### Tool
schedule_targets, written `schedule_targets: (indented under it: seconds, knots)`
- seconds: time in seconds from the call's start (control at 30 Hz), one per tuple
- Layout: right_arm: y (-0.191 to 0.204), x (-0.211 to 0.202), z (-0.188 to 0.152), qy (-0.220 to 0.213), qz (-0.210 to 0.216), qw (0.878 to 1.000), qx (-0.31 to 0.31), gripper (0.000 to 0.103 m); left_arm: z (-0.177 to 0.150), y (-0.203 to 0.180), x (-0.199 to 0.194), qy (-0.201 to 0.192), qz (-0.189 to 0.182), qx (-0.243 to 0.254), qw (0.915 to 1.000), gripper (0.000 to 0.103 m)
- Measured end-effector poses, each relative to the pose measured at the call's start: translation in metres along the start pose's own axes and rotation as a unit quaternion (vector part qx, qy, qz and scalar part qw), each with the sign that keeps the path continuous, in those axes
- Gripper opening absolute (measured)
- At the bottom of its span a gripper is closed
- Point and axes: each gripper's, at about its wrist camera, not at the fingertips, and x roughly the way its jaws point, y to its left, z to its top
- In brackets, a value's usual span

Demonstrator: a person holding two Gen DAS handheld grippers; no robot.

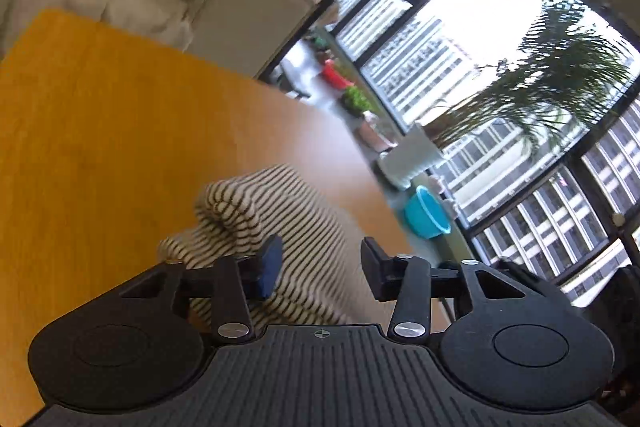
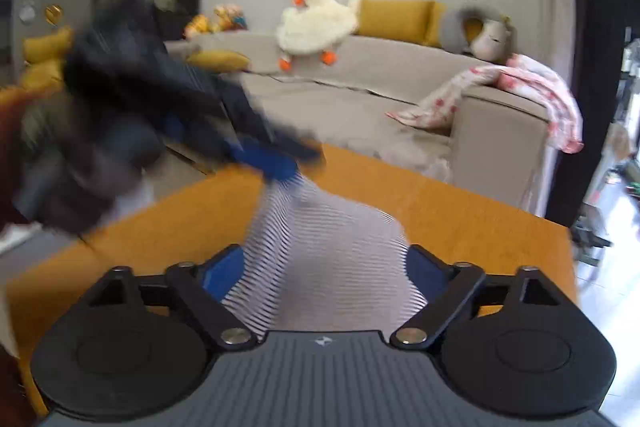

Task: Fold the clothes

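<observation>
On orange table (image 2: 460,211): striped garment (image 2: 332,259); beige sofa (image 2: 400,75) behind.

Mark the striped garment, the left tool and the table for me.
Striped garment (image 1: 256,203), left wrist view: on the bunched fold of cloth.
Left tool (image 1: 320,267), left wrist view: midway between its fingertips.
Table (image 1: 120,115), left wrist view: on bare wood.
</observation>
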Motion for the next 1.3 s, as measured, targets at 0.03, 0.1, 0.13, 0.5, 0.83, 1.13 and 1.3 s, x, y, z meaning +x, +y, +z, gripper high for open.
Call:
schedule_targets:
  seconds: [0.03,0.1,0.13,0.5,0.83,1.13,1.3]
  knots:
    - [0.003,0.003,0.000,0.009,0.027,1.000,0.008,0.075,-0.003,0.007,-0.002,-0.001,0.001,-0.013,0.9999,0.017]
    - [0.010,0.023,-0.010,0.058,0.073,0.995,0.022,0.072,-0.007,0.019,-0.007,-0.006,-0.004,-0.040,0.9992,0.015]
    - [0.014,0.035,-0.022,0.084,0.073,0.994,0.021,0.072,-0.009,0.024,-0.010,-0.008,-0.006,-0.054,0.9985,0.015]
    - [0.043,0.043,-0.042,0.073,0.046,0.995,-0.058,0.090,-0.007,-0.020,-0.028,0.016,0.033,-0.077,0.9964,0.089]
    - [-0.007,-0.007,-0.028,0.112,0.079,0.988,-0.069,0.090,-0.034,-0.040,0.016,0.049,0.071,0.023,0.9960,0.074]
    - [-0.119,0.035,0.009,0.078,0.026,0.975,0.207,0.074,-0.041,-0.045,0.014,0.046,0.072,0.048,0.9952,0.074]
    - [-0.117,0.052,0.013,0.079,0.043,0.975,0.202,0.064,-0.043,-0.044,0.013,0.047,0.074,0.051,0.9948,0.074]
